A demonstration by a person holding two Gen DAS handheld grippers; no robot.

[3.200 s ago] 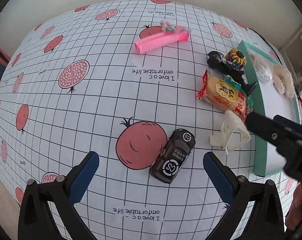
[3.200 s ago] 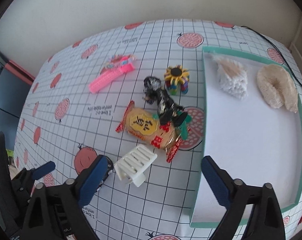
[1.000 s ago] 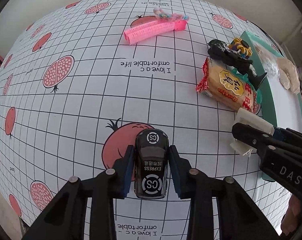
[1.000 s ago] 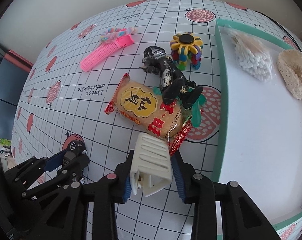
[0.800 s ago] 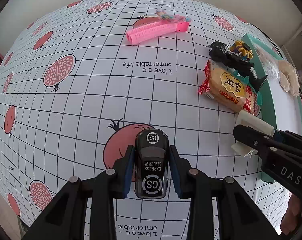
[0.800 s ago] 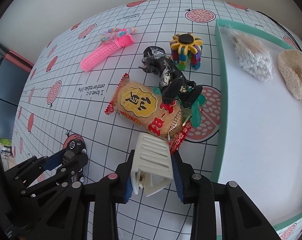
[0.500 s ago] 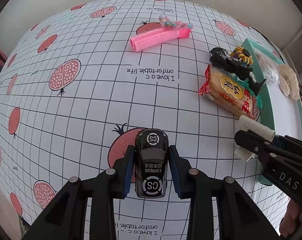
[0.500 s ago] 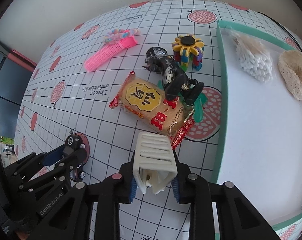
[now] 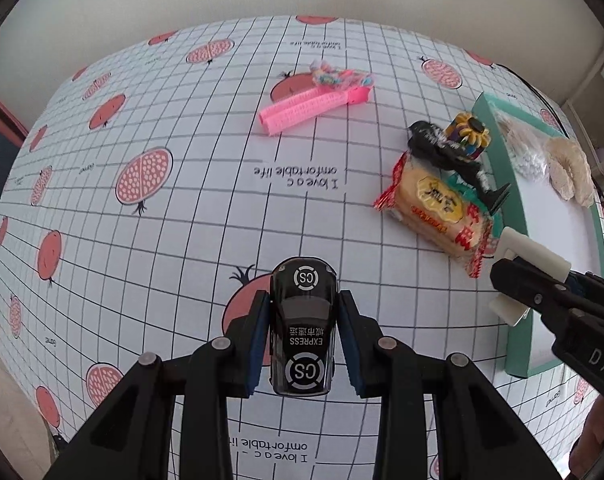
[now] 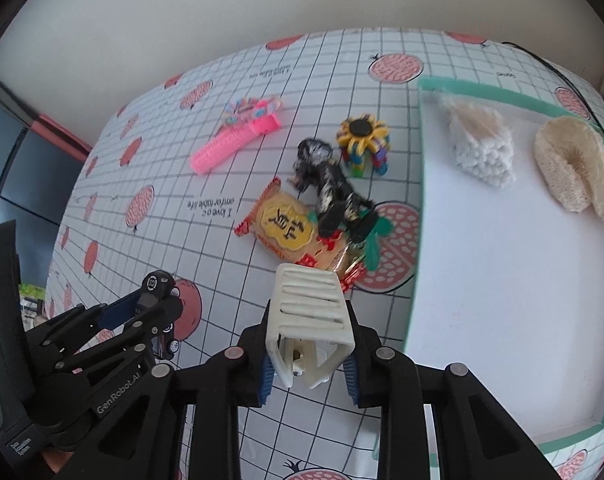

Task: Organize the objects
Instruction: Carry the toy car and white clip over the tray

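Note:
My left gripper [image 9: 304,328] is shut on a black toy car [image 9: 303,324] marked "CS EXPRESS", held above the pomegranate-print tablecloth. My right gripper [image 10: 308,354] is shut on a white slatted plastic clip [image 10: 308,316], lifted off the cloth just left of the tray. That clip [image 9: 532,264] and the right gripper's black arm also show at the right edge of the left wrist view. The left gripper with the car [image 10: 159,300] appears at lower left in the right wrist view. A snack packet [image 10: 293,232], a black figurine [image 10: 330,192], a colourful flower toy [image 10: 364,140] and a pink comb [image 10: 233,142] lie on the cloth.
A teal-rimmed white tray [image 10: 420,184] fills the right side, holding a bag of cotton swabs [image 10: 480,144] and a loofah piece [image 10: 574,164] at its far end. A black cable [image 10: 550,64] runs past its far corner. The wall stands behind the table.
Both grippers went from open to shut, the left on the car and the right on the clip. Over the last second both have risen and drawn back with their objects.

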